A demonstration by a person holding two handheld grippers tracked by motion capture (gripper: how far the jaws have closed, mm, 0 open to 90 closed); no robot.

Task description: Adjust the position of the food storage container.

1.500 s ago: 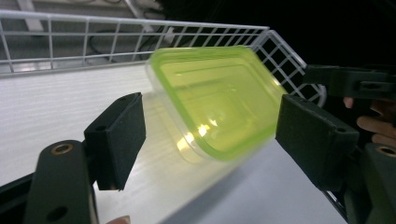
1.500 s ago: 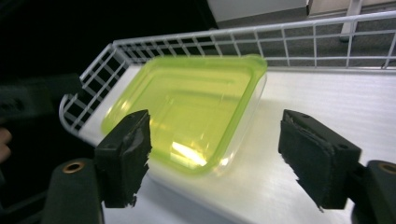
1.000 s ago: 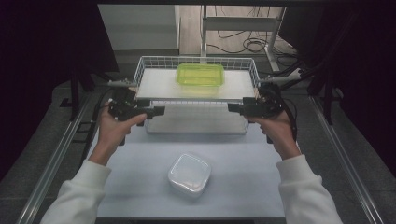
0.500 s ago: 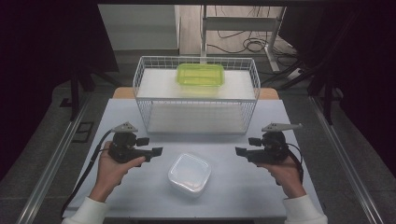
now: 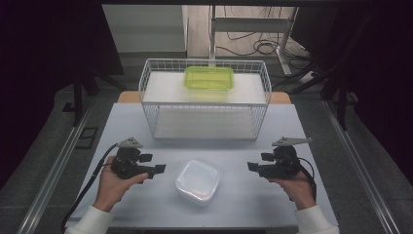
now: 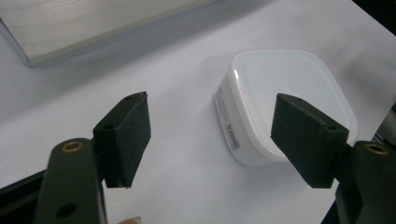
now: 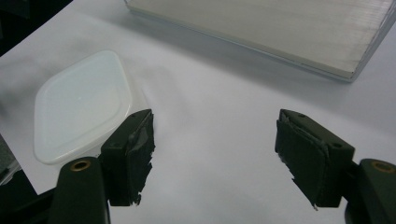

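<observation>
Nothing gripped yet, white container (image 5: 197, 181) untouched on table (image 5: 243, 204).
I see left gripper (image 5: 157, 169) and right gripper (image 5: 252, 167) wide open, empty, flanking it; green container (image 5: 208, 78) sits atop wire rack (image 5: 204, 100).

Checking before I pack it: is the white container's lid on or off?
On. The white container shows a smooth lid seated flush over its rim in the left gripper view.
</observation>
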